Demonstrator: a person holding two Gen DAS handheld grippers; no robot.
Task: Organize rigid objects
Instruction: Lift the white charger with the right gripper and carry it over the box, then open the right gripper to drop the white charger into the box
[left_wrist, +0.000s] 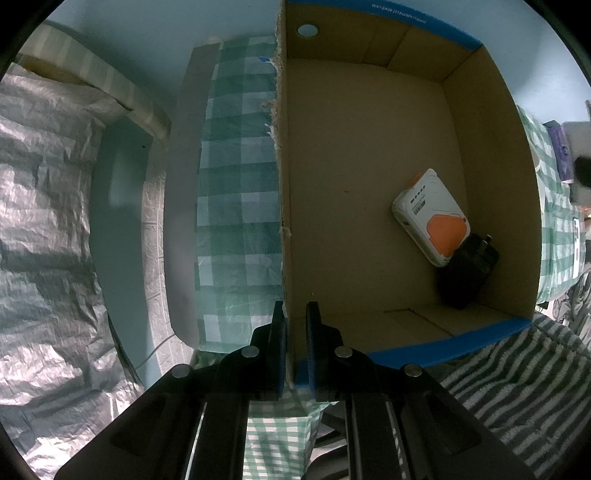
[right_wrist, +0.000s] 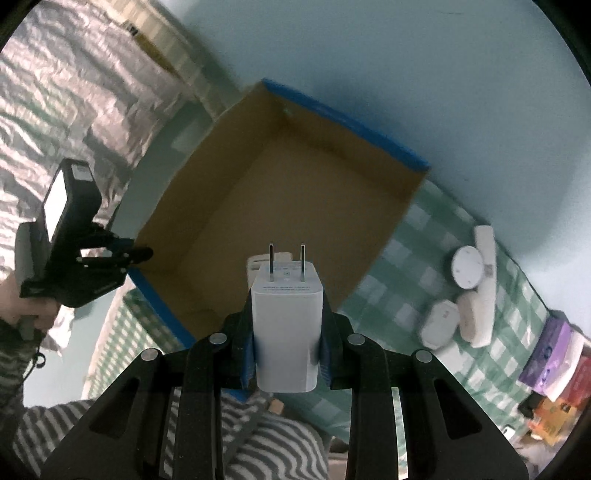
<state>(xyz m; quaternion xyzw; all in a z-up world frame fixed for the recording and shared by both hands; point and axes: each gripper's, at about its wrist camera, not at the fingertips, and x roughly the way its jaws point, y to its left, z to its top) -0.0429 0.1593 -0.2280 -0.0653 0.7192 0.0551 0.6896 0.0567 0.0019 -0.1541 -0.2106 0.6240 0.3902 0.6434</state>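
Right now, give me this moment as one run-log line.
left claw: shut on box wall | right claw: shut on white charger | in box: white-orange power bank, black plug

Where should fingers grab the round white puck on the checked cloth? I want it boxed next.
Grip the round white puck across its curved rim, coming from above. It appears to lie flat, partly on a long white bar, so its edge towards the cardboard box looks freest, though blur hides detail.

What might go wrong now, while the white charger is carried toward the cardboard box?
1. The right gripper pinches only the smooth sides of the white charger; it might slip out.
2. Dropped in, it may hit the white-and-orange device or black adapter.
3. The left gripper clamps the cardboard box wall, already frayed; it may tear.
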